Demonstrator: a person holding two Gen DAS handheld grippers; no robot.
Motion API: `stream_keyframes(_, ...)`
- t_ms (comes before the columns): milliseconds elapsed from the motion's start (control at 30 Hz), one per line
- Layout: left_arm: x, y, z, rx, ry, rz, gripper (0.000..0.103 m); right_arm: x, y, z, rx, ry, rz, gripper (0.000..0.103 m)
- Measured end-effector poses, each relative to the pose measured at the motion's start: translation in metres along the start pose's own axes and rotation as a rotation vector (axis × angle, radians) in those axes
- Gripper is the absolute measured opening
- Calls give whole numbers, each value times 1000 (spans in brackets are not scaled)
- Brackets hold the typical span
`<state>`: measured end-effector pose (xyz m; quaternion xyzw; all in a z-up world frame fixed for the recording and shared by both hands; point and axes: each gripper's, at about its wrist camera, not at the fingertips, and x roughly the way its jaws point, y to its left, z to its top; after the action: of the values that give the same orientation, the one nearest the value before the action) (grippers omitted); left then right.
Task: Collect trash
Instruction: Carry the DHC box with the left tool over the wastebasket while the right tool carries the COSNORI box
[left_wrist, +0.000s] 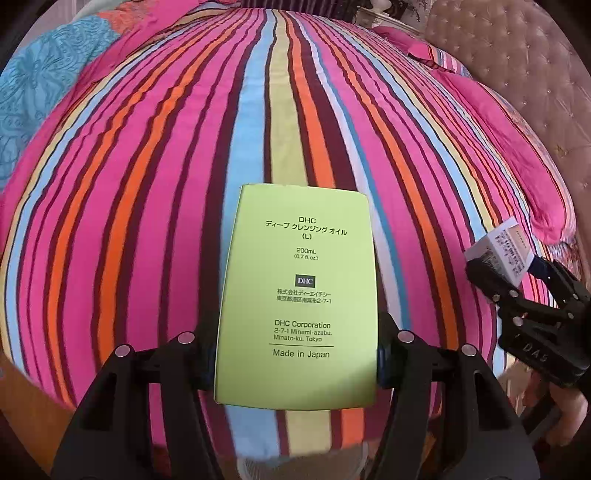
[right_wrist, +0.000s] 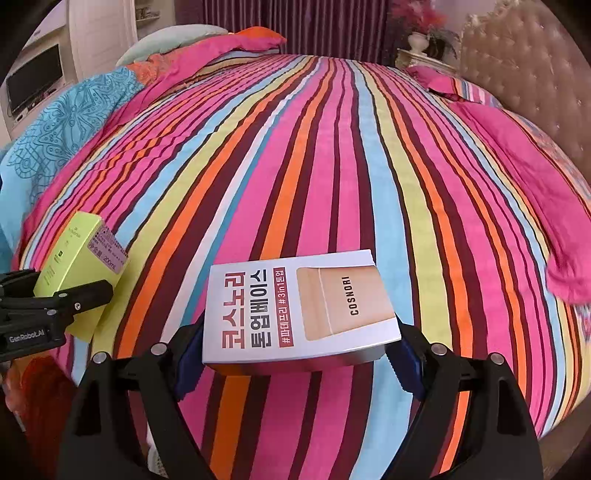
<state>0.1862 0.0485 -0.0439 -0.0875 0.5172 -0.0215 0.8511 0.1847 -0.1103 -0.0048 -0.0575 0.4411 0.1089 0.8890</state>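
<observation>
Already both pieces are lifted above the striped bed (left_wrist: 147, 206): left hand-held gripper (left_wrist: 295, 363) pinches the lime-green cardboard carton (left_wrist: 299, 295), right hand-held gripper (right_wrist: 299, 354) pinches the white cardboard cosmetics box (right_wrist: 299, 306). Binning them remains; no bin shows.

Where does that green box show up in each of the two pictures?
Left wrist view: green box at bottom centre, clamped in the left gripper.
Right wrist view: the same box at the left edge.
Shared landmark: the tufted headboard at upper right in both.
</observation>
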Motion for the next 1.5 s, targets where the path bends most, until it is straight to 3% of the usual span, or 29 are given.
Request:
stream_keyframes(600, -41, 13, -93, 75, -4, 3, 58, -52, 28, -78, 34, 26, 60, 79)
stream_keyframes(1000, -36, 13, -162, 110, 79, 2, 58, -73, 47, -114, 74, 42, 85, 79)
stream_keyframes(1500, 0, 10, -213, 74, 239, -56, 58, -38, 44, -177, 318, 284, 199, 79)
